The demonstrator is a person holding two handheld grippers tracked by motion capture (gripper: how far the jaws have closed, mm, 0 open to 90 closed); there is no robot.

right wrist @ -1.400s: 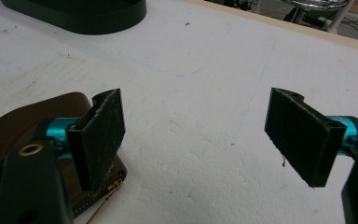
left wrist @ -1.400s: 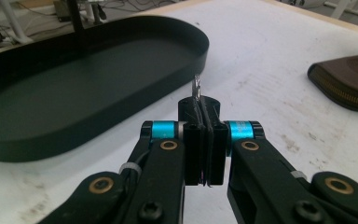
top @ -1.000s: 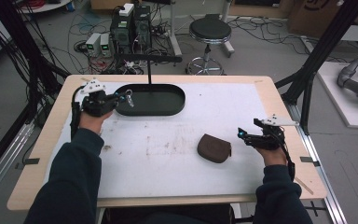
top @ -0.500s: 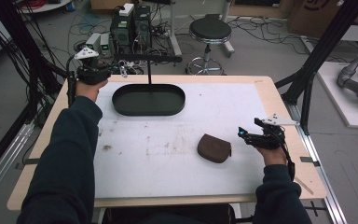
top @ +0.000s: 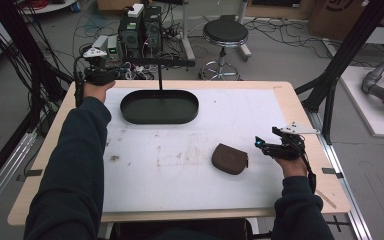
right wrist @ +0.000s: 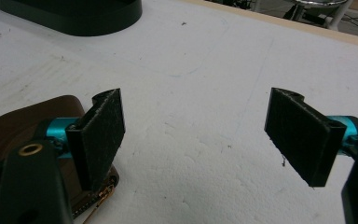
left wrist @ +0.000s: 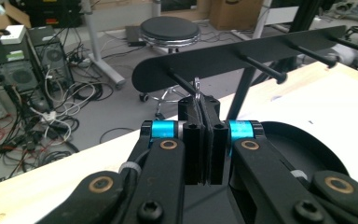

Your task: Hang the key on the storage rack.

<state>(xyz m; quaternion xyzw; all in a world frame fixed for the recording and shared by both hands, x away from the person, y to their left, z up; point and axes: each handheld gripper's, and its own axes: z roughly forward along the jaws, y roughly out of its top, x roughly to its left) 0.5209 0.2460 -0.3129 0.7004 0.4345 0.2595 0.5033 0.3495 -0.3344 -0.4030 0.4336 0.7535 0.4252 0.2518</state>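
High view: brown zipped pouch [top: 229, 158], flat.

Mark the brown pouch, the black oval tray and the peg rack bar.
Brown zip pouch [top: 229, 158], high view, middle of its top.
Black oval tray [top: 130, 116], high view, near-left rim.
Black metal peg rack bar [left wrist: 223, 61], left gripper view, flat face.

A pale wooden tabletop [top: 300, 107] under a white sheet stood on a grey floor [top: 280, 55]. Beyond its far edge were a round black stool on a chrome base [top: 225, 32], stacked electronics boxes [top: 140, 27] and tangled cables [top: 17, 60].
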